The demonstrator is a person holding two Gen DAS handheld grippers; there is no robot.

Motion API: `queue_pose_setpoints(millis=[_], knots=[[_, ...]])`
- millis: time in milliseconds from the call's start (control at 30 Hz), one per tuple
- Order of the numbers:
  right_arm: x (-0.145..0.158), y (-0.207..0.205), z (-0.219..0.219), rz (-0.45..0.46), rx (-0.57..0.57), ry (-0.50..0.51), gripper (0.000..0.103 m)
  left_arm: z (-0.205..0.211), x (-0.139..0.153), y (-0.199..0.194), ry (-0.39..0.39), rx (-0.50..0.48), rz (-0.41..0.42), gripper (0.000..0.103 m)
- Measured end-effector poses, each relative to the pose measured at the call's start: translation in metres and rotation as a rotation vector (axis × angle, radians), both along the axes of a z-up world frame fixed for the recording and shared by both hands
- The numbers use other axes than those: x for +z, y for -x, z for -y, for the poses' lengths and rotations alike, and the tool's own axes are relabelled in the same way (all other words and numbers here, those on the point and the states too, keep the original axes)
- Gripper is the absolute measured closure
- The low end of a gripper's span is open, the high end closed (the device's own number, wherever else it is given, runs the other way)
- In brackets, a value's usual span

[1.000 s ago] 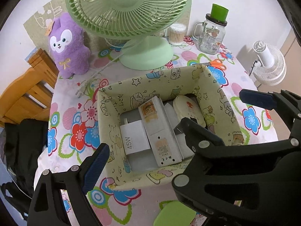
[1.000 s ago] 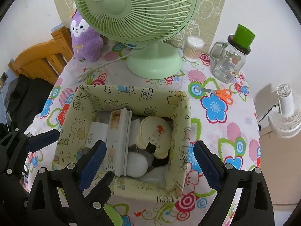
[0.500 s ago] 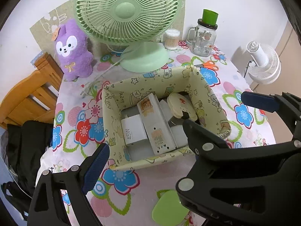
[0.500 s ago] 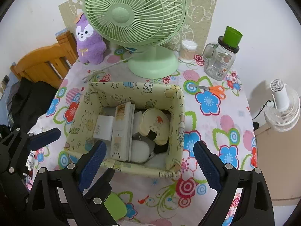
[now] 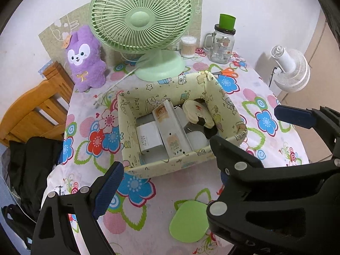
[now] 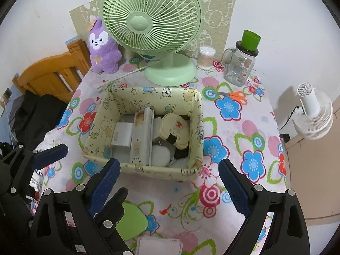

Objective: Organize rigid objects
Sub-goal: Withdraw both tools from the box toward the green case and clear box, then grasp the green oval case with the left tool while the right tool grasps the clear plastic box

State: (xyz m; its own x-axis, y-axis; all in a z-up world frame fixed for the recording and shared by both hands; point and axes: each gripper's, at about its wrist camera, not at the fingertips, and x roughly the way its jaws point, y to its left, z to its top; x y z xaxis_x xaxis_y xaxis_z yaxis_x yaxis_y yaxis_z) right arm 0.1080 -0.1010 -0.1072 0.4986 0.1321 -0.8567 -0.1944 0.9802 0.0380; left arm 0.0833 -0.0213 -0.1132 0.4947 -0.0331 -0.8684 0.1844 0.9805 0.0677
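Both grippers, left gripper [image 5: 163, 174] and right gripper [image 6: 170, 182], hang with jaws apart and empty above the flower-patterned surface [image 6: 233, 140], near the pale yellow cartoon-printed fabric box [image 6: 148, 170] of packed items.

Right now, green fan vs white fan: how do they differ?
The green fan stands on the flowered table, behind the storage box; the white fan sits off the table, beyond its right edge. The green fan faces the cameras head-on, its round grille in full view; the white fan is turned away, showing its motor housing. The green fan looks larger in frame. Both have round wire-style grilles.
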Motion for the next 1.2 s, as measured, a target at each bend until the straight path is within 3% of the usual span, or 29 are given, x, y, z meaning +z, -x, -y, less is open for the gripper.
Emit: queue_pose_setpoints(millis=[467,1200], knots=[[0.003,0.033,0.004,0.009,-0.046,-0.015,0.007,-0.002,0.002,0.026,0.008,-0.045,0.013,0.009],[-0.021,0.078,0.006,-0.004,-0.102,-0.031,0.007,-0.011,-0.026,0.057,0.011,-0.105,-0.009,0.009]])
